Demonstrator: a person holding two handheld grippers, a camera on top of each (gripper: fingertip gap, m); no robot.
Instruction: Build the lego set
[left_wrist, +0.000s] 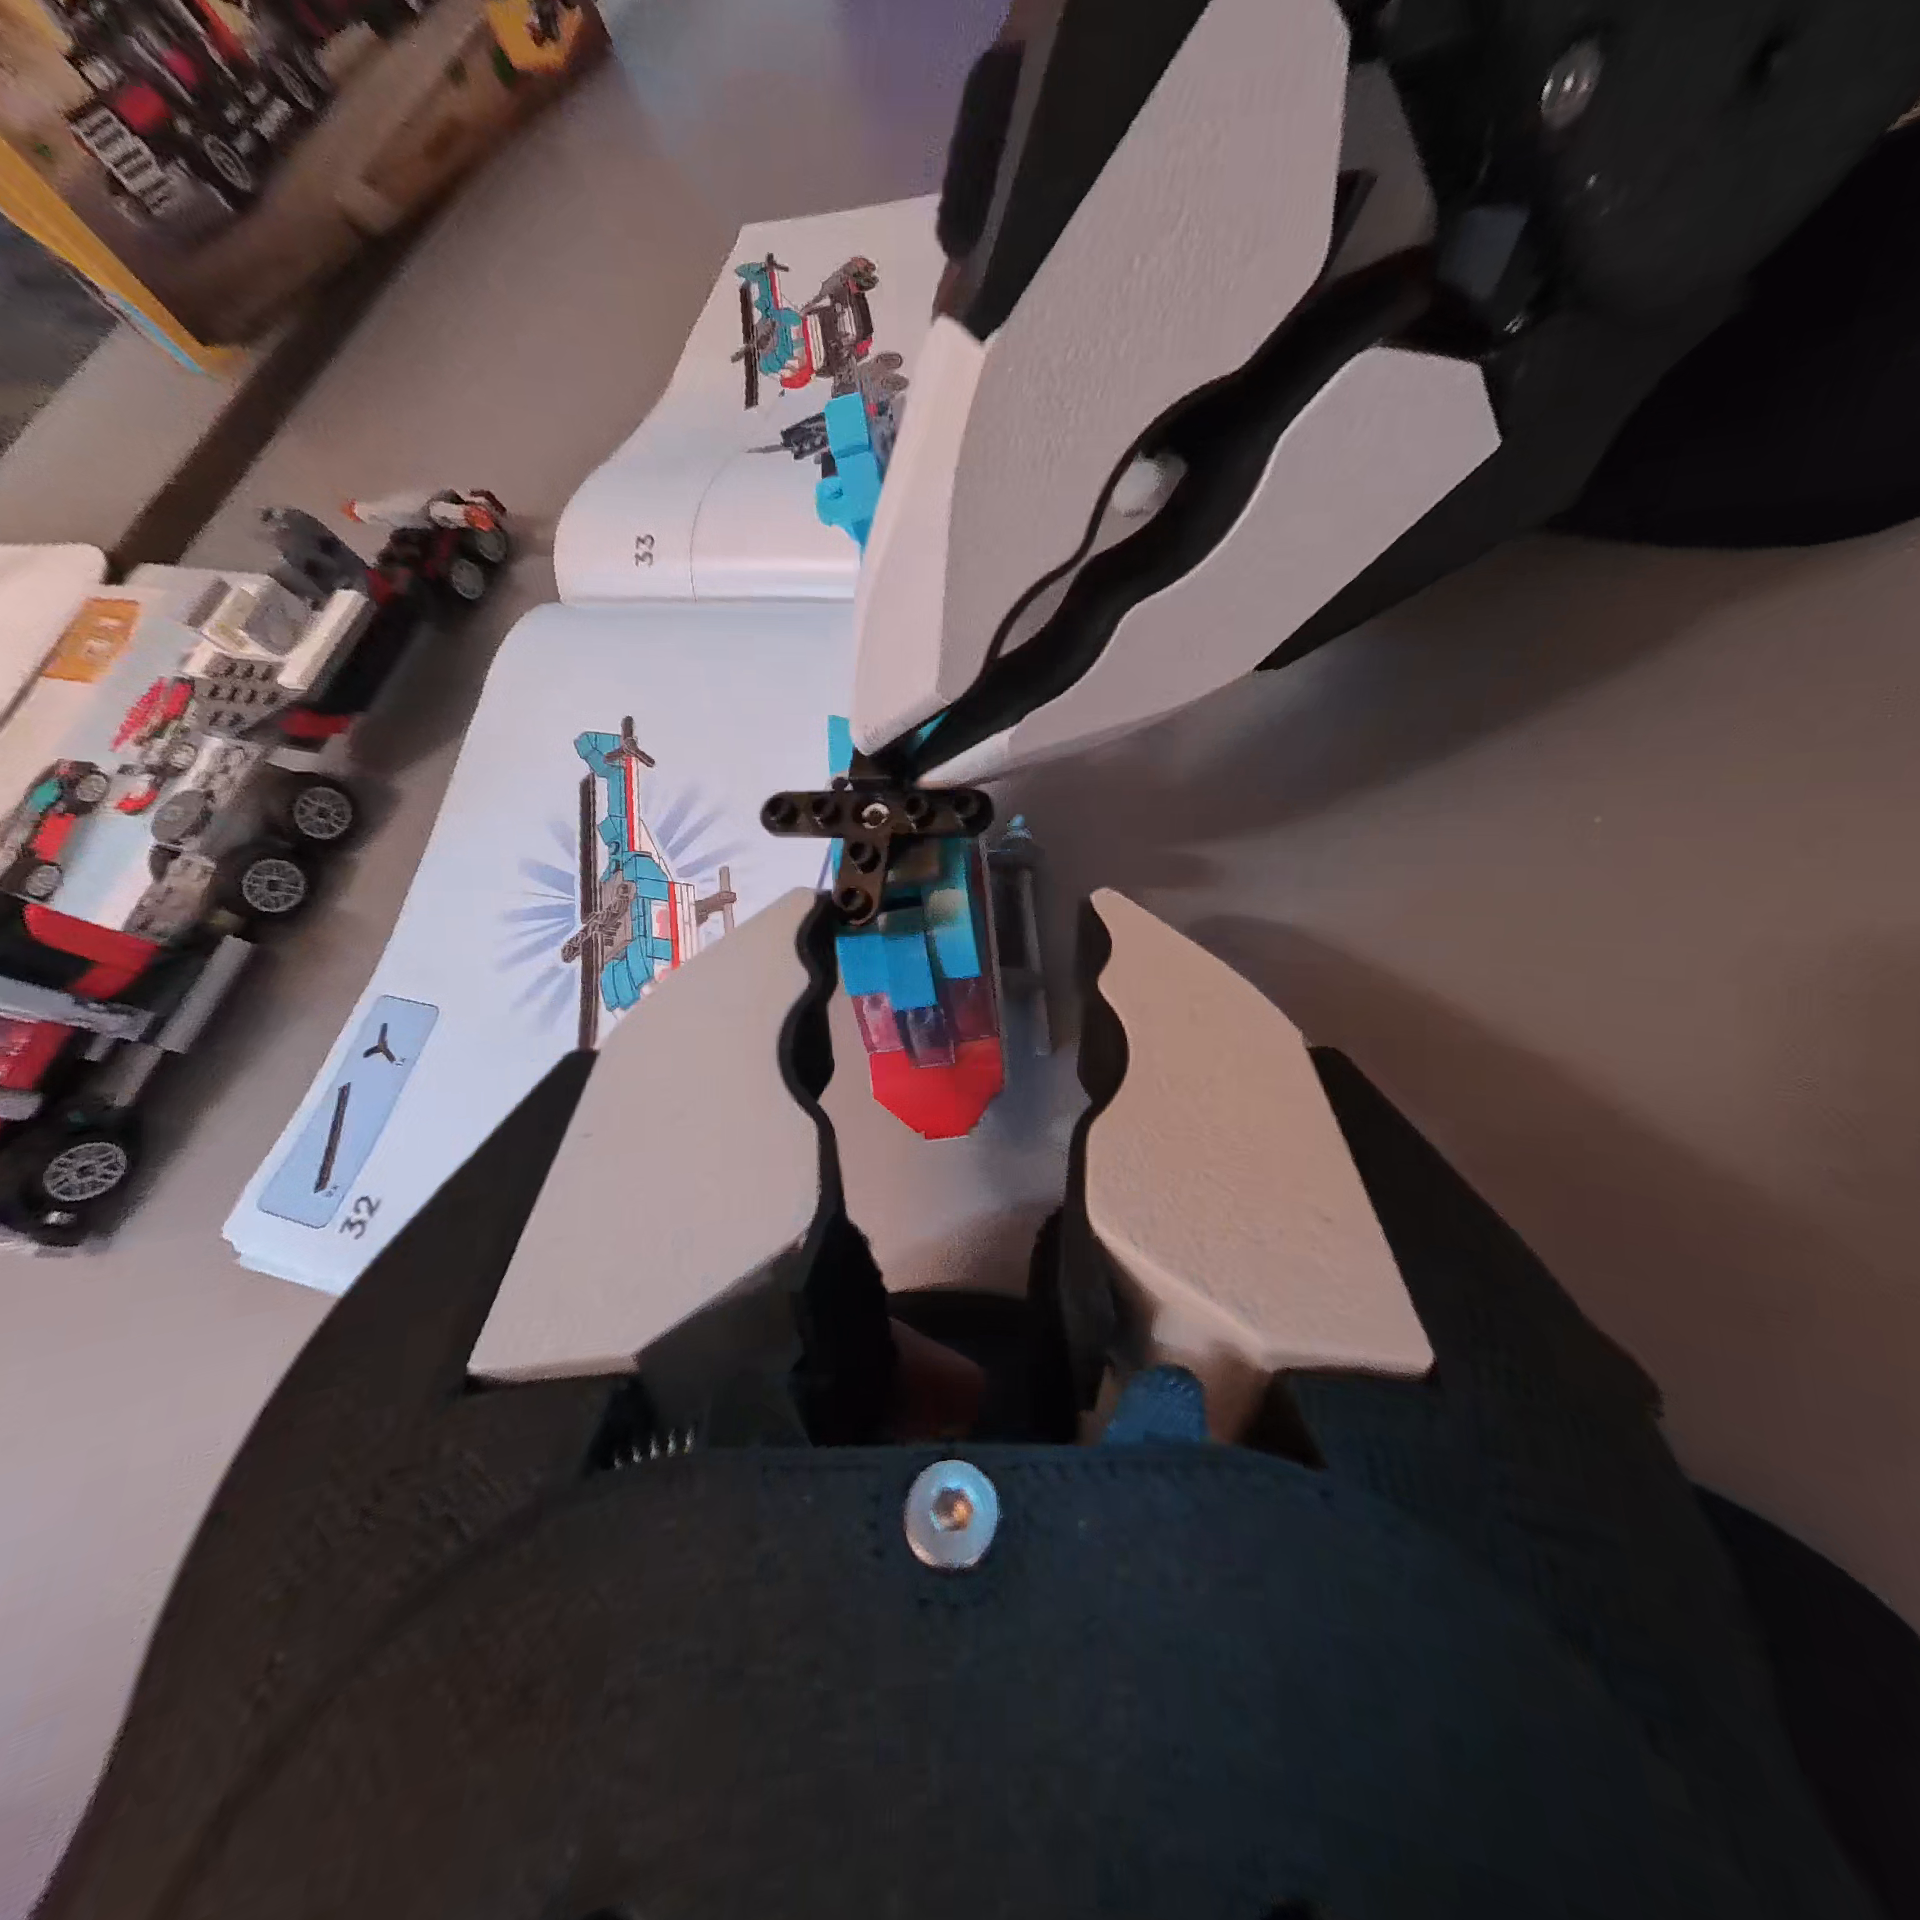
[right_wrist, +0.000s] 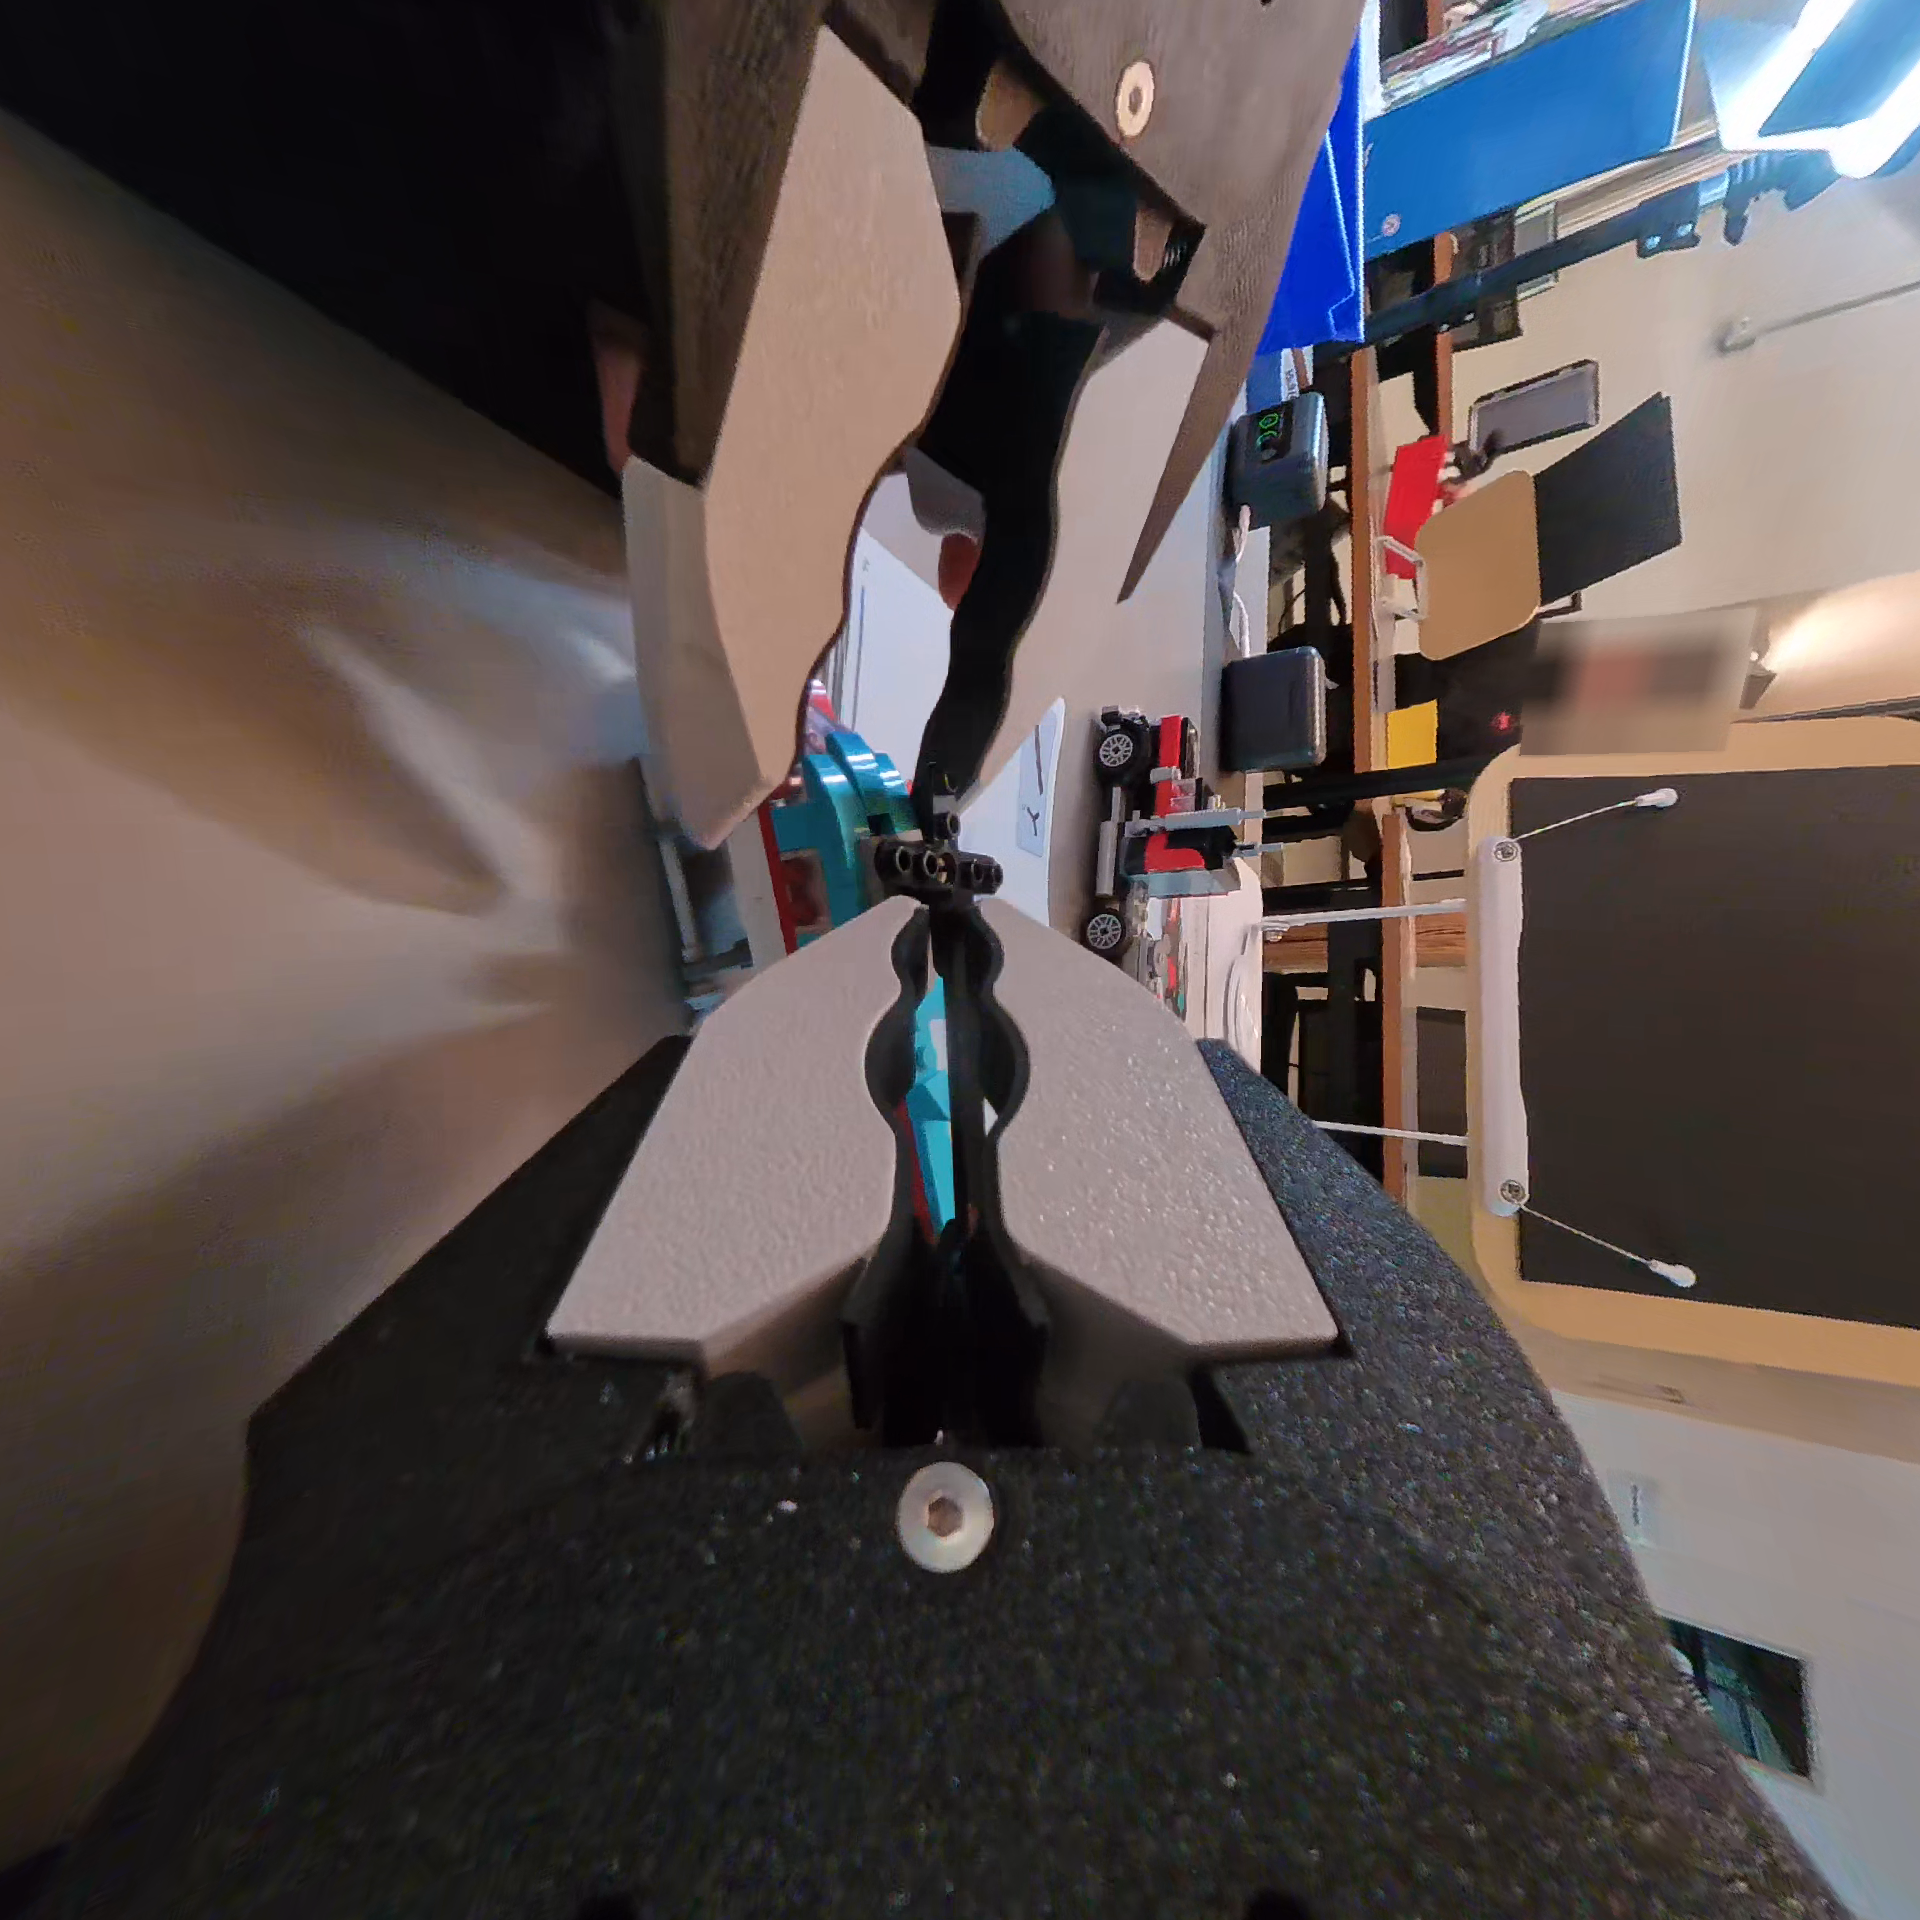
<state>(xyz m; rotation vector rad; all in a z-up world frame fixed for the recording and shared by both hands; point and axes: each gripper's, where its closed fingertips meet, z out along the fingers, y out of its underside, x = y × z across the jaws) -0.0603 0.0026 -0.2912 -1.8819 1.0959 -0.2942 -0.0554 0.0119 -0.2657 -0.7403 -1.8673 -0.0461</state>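
Observation:
The blue Lego helicopter (left_wrist: 925, 997) with a red nose lies on the table by the open instruction booklet (left_wrist: 499, 935). My left gripper (left_wrist: 956, 904) is open, its fingertips on either side of the helicopter body. My right gripper (left_wrist: 899, 764) reaches in from the upper right, shut on a thin black rotor blade (right_wrist: 961, 1091). The blade's end meets the black three-armed rotor hub (left_wrist: 873, 831) on top of the helicopter. In the right wrist view the hub (right_wrist: 935, 868) sits just past my right gripper (right_wrist: 940, 909). The left gripper (right_wrist: 831, 816) straddles the teal body (right_wrist: 842, 831) from above.
Built red, black and grey Lego trucks (left_wrist: 208, 810) stand on the left, with a smaller vehicle (left_wrist: 447, 551) behind them. Lego boxes (left_wrist: 208, 125) are at the far left. A truck (right_wrist: 1153, 821) also shows in the right wrist view. Bare table lies to the right (left_wrist: 1558, 935).

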